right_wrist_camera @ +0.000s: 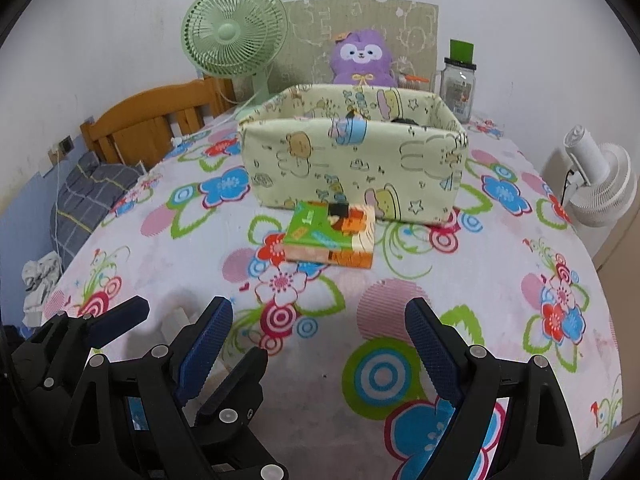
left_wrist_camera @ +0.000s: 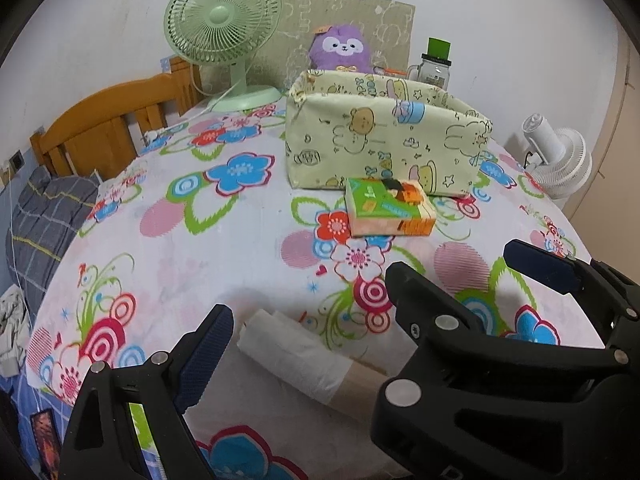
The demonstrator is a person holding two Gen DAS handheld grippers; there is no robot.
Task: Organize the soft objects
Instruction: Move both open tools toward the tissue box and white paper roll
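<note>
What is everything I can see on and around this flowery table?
Paper roll: one, white on a brown tube, near edge, between the left tongs' fingers.
Tissue pack: one, green and orange, front of bin.
Fabric bin: one, pale yellow, table centre.
Plush toy: one, purple, behind bin.
Desk fan: one, green, back left.
Jar: one, clear, green lid, back right.
White fan: one, off right edge.
Left tongs: open.
Right tongs: open, empty.

Left view: sits low on the left gripper (left_wrist_camera: 308, 344), looking forward and down over the table (left_wrist_camera: 208, 248).
Right view: the same, from just beside it.
Both see: the cloth box (right_wrist_camera: 352, 168) and the green fan (left_wrist_camera: 222, 14).
</note>
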